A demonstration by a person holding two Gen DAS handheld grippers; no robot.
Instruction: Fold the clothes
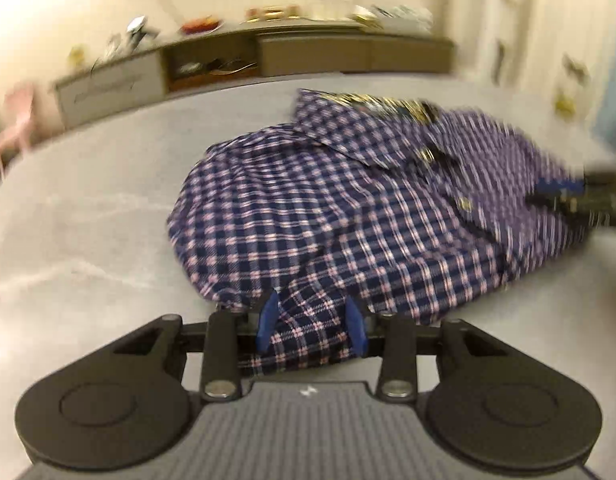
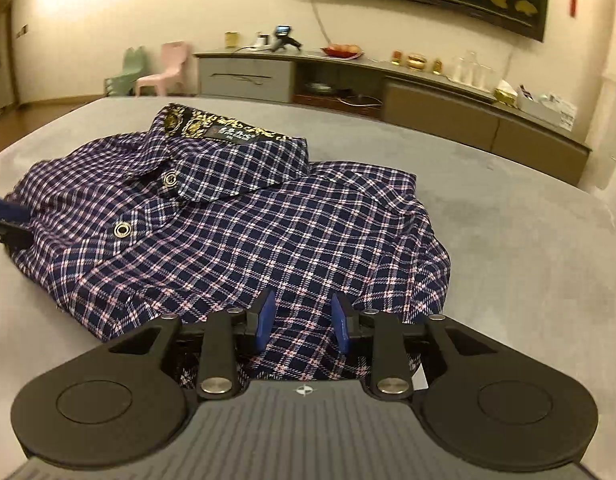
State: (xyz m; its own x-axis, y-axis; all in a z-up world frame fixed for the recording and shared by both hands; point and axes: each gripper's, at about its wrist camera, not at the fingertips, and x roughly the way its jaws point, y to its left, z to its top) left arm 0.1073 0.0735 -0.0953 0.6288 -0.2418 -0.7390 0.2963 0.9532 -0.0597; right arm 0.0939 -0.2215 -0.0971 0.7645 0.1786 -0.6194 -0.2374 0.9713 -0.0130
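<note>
The plaid shirt (image 2: pixel 236 224) lies in a compact bundle on the grey counter (image 2: pixel 507 240), collar (image 2: pixel 228 148) up and at the far side, its sides tucked under.

Risks, as I judge them: the left wrist view is smeared by motion, so a fast pull there could drag the whole bundle and undo its tucked edge. On the right, cloth bunched between the fingers could lift more than one layer and skew the stack.

The left claw (image 1: pixel 311 326) stands partly open, with a hem of shirt lying between its blue pads (image 1: pixel 268 320); whether it pinches the cloth I cannot tell. The right claw (image 2: pixel 304 320) is likewise partly open, its pads (image 2: pixel 341 322) over the shirt's near edge, not clearly clamping it.
</note>
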